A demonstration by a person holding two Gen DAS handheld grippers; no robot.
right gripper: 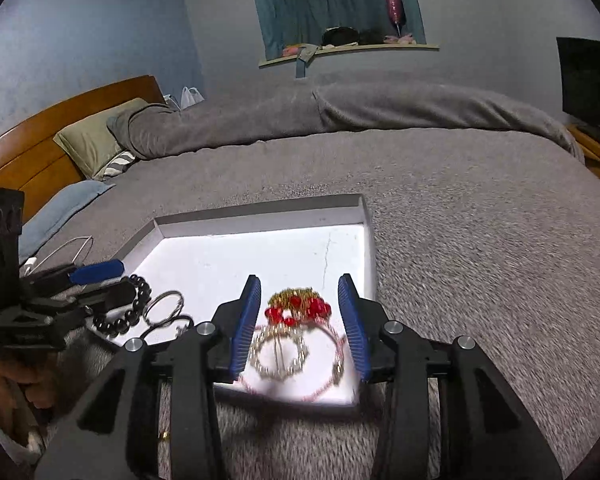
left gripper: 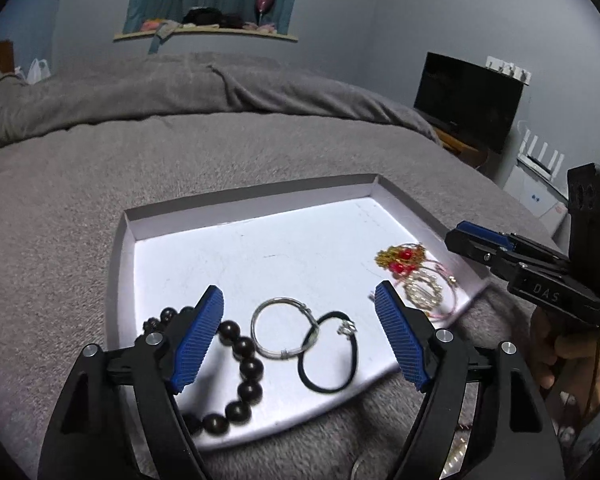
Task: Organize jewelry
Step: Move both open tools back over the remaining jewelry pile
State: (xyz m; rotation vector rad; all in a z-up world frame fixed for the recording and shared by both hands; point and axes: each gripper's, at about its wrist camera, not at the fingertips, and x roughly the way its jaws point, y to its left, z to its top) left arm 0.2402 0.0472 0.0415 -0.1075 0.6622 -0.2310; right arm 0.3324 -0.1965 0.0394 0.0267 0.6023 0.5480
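In the left wrist view, the spread left gripper [left gripper: 299, 334] partly hides the dark bead bracelet [left gripper: 244, 364] in the white tray [left gripper: 172, 220] on the bed [left gripper: 260, 148], beside a silver ring [left gripper: 282, 327] and black band [left gripper: 329, 354]. In the right wrist view, the spread right gripper [right gripper: 300, 328] frames blurred red-and-gold jewelry [right gripper: 298, 308] and a pearl ring [right gripper: 279, 354].

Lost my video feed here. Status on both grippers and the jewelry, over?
Left gripper open, above silver ring bangle in white shallow tray. Right gripper open, over gold-and-red beaded ornament. Nothing held, nothing in the way.
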